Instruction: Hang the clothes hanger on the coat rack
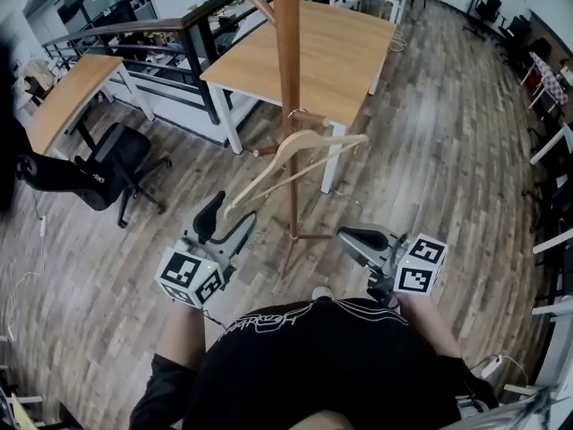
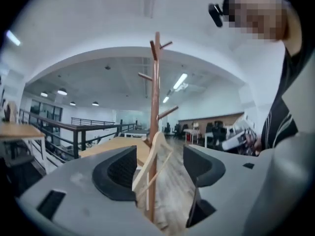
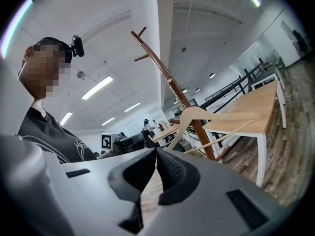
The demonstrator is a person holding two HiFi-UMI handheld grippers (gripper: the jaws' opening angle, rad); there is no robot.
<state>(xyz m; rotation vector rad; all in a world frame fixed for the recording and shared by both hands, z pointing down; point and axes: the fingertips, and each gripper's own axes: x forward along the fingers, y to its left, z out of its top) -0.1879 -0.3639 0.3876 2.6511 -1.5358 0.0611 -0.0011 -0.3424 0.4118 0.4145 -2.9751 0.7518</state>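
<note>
A light wooden hanger (image 1: 300,155) hangs by its hook from a low peg of the brown coat rack (image 1: 286,61). Its left arm slants down toward my left gripper (image 1: 228,218), which is open. In the left gripper view the hanger (image 2: 156,151) shows edge-on in front of the rack's pole (image 2: 155,92), within the wide gap of the left gripper (image 2: 157,163), with neither pad pressing on it. My right gripper (image 1: 354,238) is shut on nothing, to the right of the rack's base. In the right gripper view the hanger (image 3: 197,116) and rack (image 3: 165,77) stand beyond the right gripper (image 3: 156,156).
A wooden table (image 1: 313,52) with white legs stands just behind the rack. A black office chair (image 1: 107,164) and another desk (image 1: 67,97) are at the left, with a dark railing (image 1: 179,25) behind. White furniture (image 1: 551,141) lines the right edge.
</note>
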